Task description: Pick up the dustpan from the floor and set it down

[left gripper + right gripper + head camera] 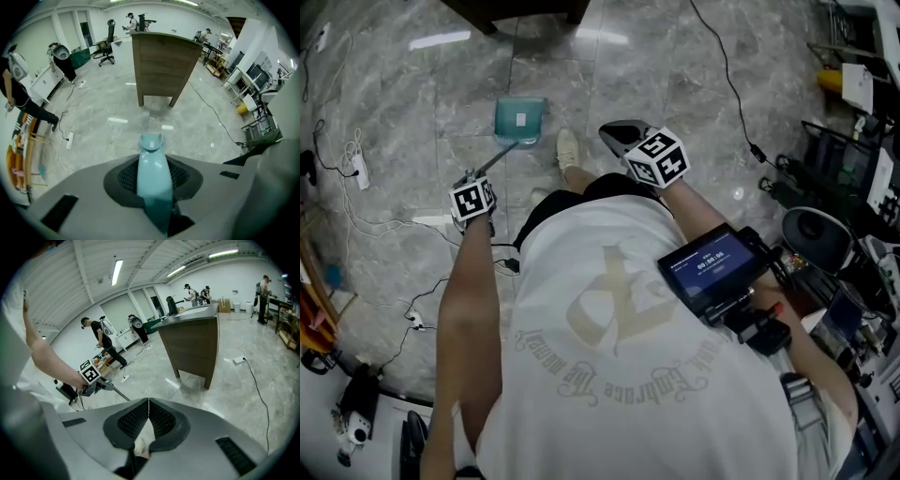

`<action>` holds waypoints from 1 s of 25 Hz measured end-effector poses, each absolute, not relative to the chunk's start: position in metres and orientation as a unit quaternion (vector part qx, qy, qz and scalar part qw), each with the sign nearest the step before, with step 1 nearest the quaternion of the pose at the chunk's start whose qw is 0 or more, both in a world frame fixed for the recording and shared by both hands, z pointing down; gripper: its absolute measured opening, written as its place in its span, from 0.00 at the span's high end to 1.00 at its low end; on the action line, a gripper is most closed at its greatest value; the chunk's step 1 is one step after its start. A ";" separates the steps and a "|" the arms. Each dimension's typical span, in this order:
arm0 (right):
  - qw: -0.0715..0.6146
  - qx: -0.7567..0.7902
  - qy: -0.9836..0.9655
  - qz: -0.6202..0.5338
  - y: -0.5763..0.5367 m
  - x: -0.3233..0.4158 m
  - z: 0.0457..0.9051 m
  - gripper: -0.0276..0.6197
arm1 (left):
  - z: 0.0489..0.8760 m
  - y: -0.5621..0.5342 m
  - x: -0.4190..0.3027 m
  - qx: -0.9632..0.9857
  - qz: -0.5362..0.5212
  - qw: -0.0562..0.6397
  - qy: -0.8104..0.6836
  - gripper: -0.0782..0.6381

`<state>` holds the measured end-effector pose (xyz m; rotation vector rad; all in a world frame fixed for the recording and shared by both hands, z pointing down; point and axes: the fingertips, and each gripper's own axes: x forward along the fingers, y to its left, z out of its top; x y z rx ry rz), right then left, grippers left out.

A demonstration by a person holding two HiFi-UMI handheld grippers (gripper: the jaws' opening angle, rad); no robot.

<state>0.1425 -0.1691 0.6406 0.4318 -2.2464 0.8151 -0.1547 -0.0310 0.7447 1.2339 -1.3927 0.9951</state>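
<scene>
My left tongs (473,178) are clenched partway shut on the teal handle of the dustpan (521,120), with the pads pressing its sides. The pan end reaches out at one o'clock from them, over the floor (675,56); I cannot tell whether it touches. Its tray shows only a pale square patch. My right tongs (148,401) are clamped together, holding nothing, at two o'clock from the left.

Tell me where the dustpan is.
Head view, upper left of centre: the teal dustpan is held by its handle in the left hand-held gripper, pan just left of the person's shoe.
</scene>
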 end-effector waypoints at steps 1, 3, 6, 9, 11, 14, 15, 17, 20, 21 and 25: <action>0.349 0.166 -0.868 0.314 -0.169 0.142 0.641 0.93 | 0.744 -0.030 -0.155 0.508 0.410 0.494 -0.574 0.75; 0.349 0.164 -0.869 0.312 -0.170 0.141 0.640 0.93 | 0.745 -0.029 -0.154 0.507 0.409 0.499 -0.571 0.75; 0.348 0.159 -0.870 0.310 -0.169 0.138 0.639 0.93 | 0.744 -0.026 -0.153 0.504 0.397 0.510 -0.573 0.75; 0.348 0.155 -0.872 0.308 -0.169 0.136 0.638 0.93 | 0.739 -0.022 -0.152 0.507 0.388 0.512 -0.575 0.75; 0.348 0.154 -0.872 0.308 -0.169 0.136 0.638 0.93 | 0.735 -0.020 -0.150 0.511 0.389 0.509 -0.573 0.75; 0.348 0.150 -0.873 0.306 -0.171 0.135 0.638 0.93 | 0.725 -0.020 -0.148 0.520 0.380 0.504 -0.576 0.75; 0.346 0.148 -0.875 0.305 -0.171 0.134 0.637 0.93 | 0.720 -0.021 -0.148 0.523 0.376 0.501 -0.578 0.75; 0.344 0.142 -0.877 0.305 -0.172 0.132 0.635 0.93 | 0.709 -0.022 -0.146 0.530 0.373 0.493 -0.581 0.75; 0.340 0.129 -0.881 0.302 -0.171 0.128 0.632 0.93 | 0.691 -0.020 -0.144 0.530 0.363 0.487 -0.592 0.75; 0.339 0.123 -0.883 0.301 -0.170 0.125 0.631 0.93 | 0.687 -0.018 -0.145 0.528 0.357 0.487 -0.597 0.75; 0.344 0.099 -0.888 0.289 -0.166 0.109 0.631 0.93 | 0.669 -0.007 -0.148 0.529 0.338 0.481 -0.611 0.75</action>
